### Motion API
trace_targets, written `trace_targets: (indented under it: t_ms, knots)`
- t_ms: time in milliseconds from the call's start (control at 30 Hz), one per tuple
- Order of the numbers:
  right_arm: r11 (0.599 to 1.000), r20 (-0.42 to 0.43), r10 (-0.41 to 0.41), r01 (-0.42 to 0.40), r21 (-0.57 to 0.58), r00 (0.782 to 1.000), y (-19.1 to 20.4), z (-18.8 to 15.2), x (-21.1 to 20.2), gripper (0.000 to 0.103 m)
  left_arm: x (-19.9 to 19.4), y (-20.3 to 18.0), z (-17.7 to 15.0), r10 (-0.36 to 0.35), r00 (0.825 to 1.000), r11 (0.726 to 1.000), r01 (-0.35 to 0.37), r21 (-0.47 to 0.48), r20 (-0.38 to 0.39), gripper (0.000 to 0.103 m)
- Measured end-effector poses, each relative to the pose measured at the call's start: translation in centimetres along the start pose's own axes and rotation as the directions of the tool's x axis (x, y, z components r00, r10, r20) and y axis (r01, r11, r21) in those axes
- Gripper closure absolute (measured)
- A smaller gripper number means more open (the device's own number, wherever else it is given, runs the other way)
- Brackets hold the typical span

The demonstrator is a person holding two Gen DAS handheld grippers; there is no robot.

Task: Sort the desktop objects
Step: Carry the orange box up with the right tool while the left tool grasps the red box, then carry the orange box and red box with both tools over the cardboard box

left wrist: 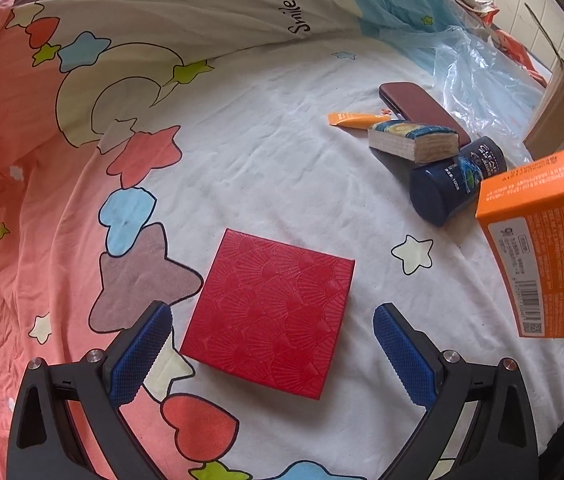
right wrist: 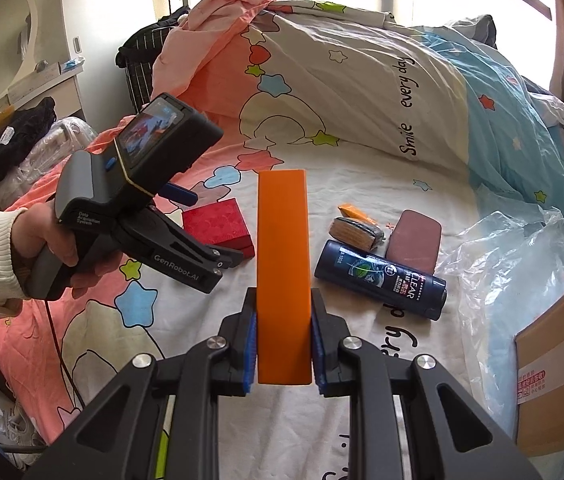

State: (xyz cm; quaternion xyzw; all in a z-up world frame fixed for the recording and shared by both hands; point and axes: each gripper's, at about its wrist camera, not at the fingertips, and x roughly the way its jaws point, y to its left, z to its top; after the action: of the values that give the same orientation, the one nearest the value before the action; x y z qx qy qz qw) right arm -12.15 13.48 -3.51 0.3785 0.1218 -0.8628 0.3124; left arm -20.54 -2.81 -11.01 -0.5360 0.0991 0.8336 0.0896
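My right gripper (right wrist: 284, 350) is shut on an orange box (right wrist: 282, 272) and holds it above the bed; the box also shows at the right of the left wrist view (left wrist: 546, 236). My left gripper (left wrist: 271, 344) is open and empty, its jaws on either side of a red square box (left wrist: 269, 310) lying on the sheet. The red box also shows in the right wrist view (right wrist: 217, 226). A dark blue shampoo bottle (left wrist: 454, 182), a small thick notebook (left wrist: 410, 138), an orange tube (left wrist: 352, 120) and a maroon case (left wrist: 418, 108) lie together further back.
A patterned quilt (right wrist: 342, 80) is piled at the far side of the bed. A clear plastic bag (right wrist: 514, 264) and a cardboard box (right wrist: 558, 364) lie at the right. The person's hand holds the left gripper's handle (right wrist: 93, 216).
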Motion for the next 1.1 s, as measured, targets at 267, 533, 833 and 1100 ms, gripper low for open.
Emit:
trace_targets:
  t_ms: [267, 533, 833, 1100]
  knots:
    - [1.000, -0.028, 0.006, -0.007, -0.007, 1.000, 0.1, -0.1, 0.5, 0.082, 1.1, 0.5, 0.1, 0.006, 0.999, 0.999, -0.007, -0.037, -0.033, 0.022]
    - [1.000, -0.033, -0.018, 0.017, -0.016, 0.999, 0.5, 0.1, 0.4, 0.082, 0.2, 0.0, -0.3, 0.013, 0.999, 1.000, -0.014, -0.016, -0.051, 0.025]
    - [0.999, -0.022, -0.049, 0.049, -0.001, 0.999, 0.3, 0.3, -0.9, 0.082, -1.8, -1.8, -0.2, -0.002, 0.999, 1.000, 0.003, 0.024, -0.038, 0.028]
    - [0.995, -0.005, -0.103, 0.104, 0.002, 0.995, -0.4, 0.5, -3.6, 0.082, -4.1, -3.8, 0.5, -0.028, 1.000, 0.998, 0.029, 0.054, -0.013, 0.029]
